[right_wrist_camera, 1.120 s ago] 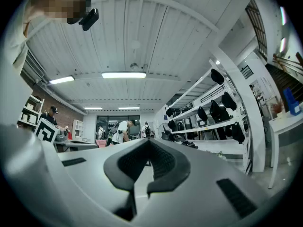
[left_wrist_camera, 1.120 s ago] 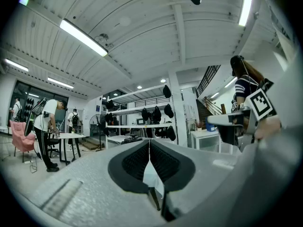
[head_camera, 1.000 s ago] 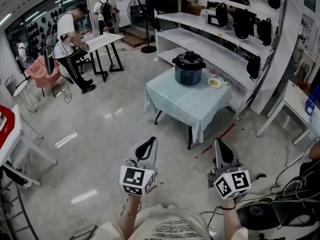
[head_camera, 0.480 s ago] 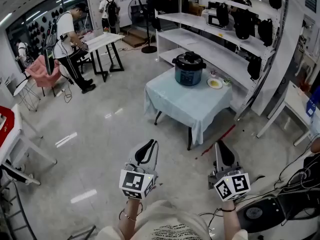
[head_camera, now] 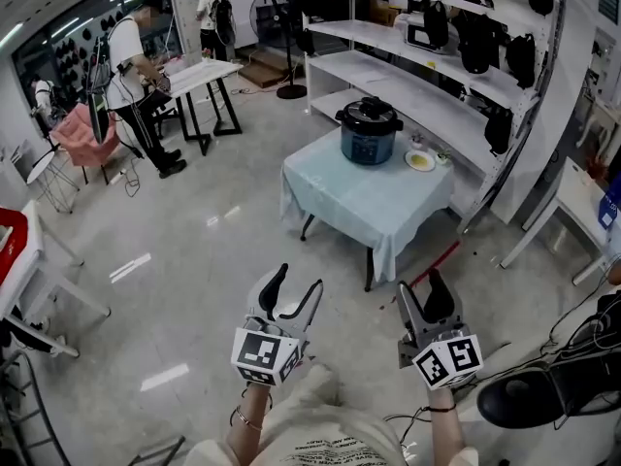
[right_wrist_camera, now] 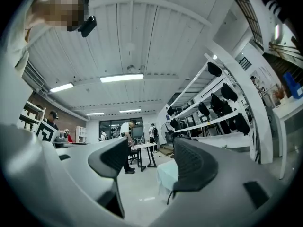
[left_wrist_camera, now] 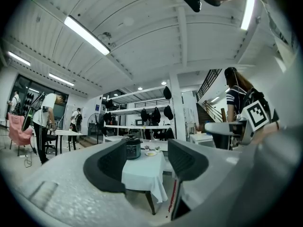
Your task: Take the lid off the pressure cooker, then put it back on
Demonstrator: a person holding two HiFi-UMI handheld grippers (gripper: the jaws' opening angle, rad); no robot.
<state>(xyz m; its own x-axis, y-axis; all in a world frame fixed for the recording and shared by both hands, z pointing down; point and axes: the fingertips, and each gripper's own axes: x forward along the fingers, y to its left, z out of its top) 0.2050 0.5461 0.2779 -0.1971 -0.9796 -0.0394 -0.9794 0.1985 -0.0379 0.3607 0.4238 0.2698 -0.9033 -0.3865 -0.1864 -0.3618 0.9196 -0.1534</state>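
**Both grippers released; cooker lidded on far table**

**Tools.** L gripper (head_camera: pixel 296 282): jaws apart, just been opening, nothing btwn the pads. Its own view framed the distant cooker in the gap. R gripper (head_camera: pixel 421 285): jaws apart, also just been opening, empty. Its view looked across the floor to a corner of the cloth. Both were held low in front of the person, side by side, over open floor (head_camera: pixel 223 260) and well apart from the table.

**Containers.**
- Pressure cooker (head_camera: pixel 370 139): blue body, black lid (head_camera: pixel 369 115) seated on top. It stood at the far side of the table (head_camera: pixel 359 207). Contents hidden under the lid.
- Plate (head_camera: pixel 419 160): just beside the cooker, on its right. It held something yellowish, too small to identify.

**Surroundings.**
- The table had a pale cloth hanging over its edges and dark legs.
- White shelving (head_camera: pixel 427 100) stood close behind it, w/ black items (head_camera: pixel 498 129) hung on the uprights.
- A red floor stripe (head_camera: pixel 432 260) ran near the table's near-right corner.
- Far left: a person (head_camera: pixel 126 66) bent at a white worktable (head_camera: pixel 199 78), w/ a standing fan (head_camera: pixel 274 17) and a pink chair (head_camera: pixel 78 134) nearby.

**Cut off / unclear.**
- Red-topped item (head_camera: pixel 8 236) at the left edge, mostly out of frame.
- Dark round object (head_camera: pixel 529 401) w/ cables at bottom right, not identifiable.
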